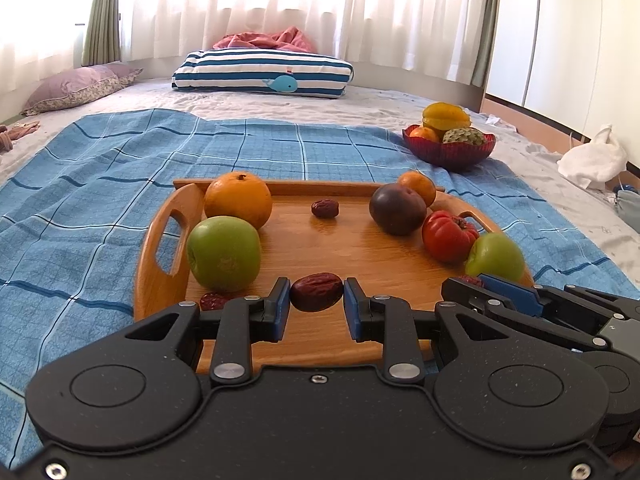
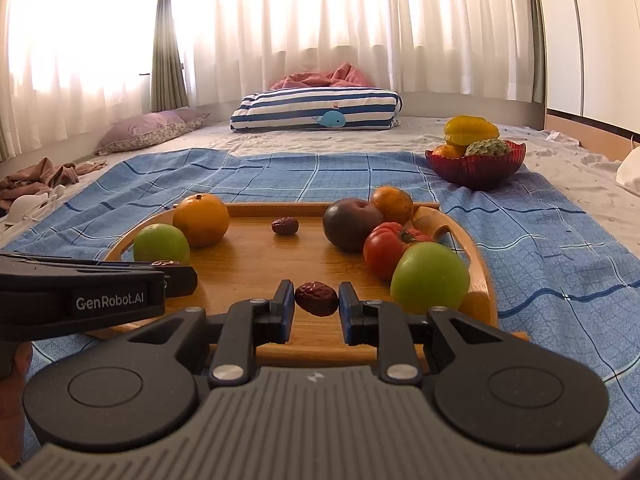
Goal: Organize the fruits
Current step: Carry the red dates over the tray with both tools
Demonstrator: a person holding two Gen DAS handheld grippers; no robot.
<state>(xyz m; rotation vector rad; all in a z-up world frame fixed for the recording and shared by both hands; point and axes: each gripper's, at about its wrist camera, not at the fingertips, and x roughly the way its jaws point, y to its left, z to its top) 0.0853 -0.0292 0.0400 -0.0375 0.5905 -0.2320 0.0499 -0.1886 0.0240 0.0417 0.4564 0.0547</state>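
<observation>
Your left gripper (image 1: 317, 298) is clamped on a red date (image 1: 316, 297) lying crosswise, its long axis running pad to pad, over the near edge of the wooden tray (image 1: 340, 248). Your right gripper (image 2: 317, 299) pinches a second date (image 2: 316, 298) the same way. Left of the left jaws: a green apple (image 1: 223, 253), another date (image 1: 213, 301), an orange (image 1: 238, 199). Right of the right jaws: a green apple (image 2: 429, 277), a tomato (image 2: 386, 249), a plum (image 2: 349, 224). Far ahead right: a red bowl (image 1: 449, 151) of fruit.
</observation>
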